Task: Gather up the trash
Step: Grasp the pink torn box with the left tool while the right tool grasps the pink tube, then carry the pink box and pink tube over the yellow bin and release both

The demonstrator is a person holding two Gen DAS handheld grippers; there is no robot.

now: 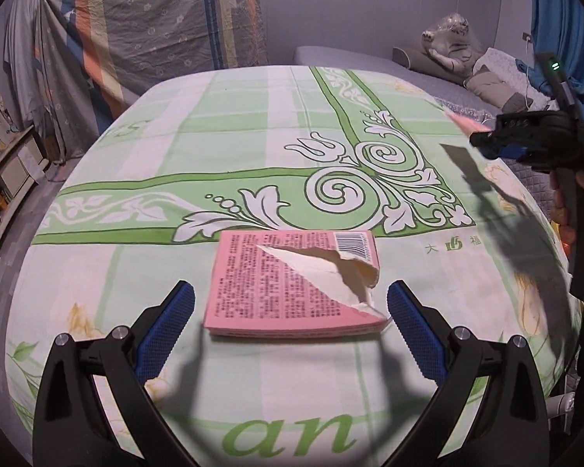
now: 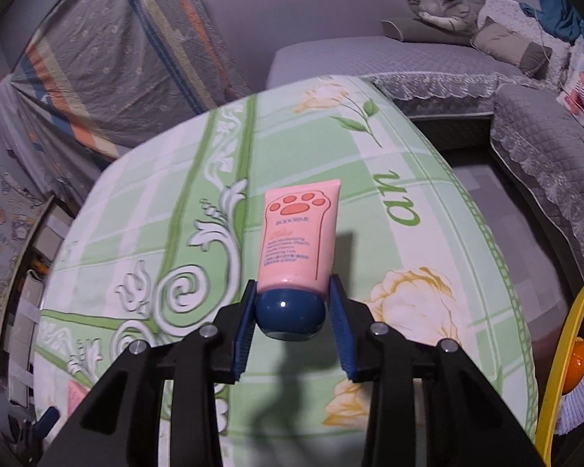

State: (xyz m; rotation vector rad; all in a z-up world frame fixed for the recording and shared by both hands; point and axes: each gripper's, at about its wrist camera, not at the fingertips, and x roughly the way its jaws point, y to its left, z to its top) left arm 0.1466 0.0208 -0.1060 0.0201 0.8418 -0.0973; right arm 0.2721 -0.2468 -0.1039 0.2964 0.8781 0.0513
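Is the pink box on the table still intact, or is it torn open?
Torn open. The pink box lies flat on the tablecloth, with a ragged rip across its printed top face exposing pale inner card.

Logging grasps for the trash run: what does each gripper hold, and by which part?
Right gripper holds the pink tube by its blue cap. Left gripper holds nothing.

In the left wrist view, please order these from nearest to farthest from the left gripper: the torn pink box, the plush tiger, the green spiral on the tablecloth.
From the left gripper:
1. Torn pink box, lying flat just ahead, between the open fingers.
2. Green spiral, printed on the cloth beyond the box, slightly right.
3. Plush tiger, far back right on the sofa.
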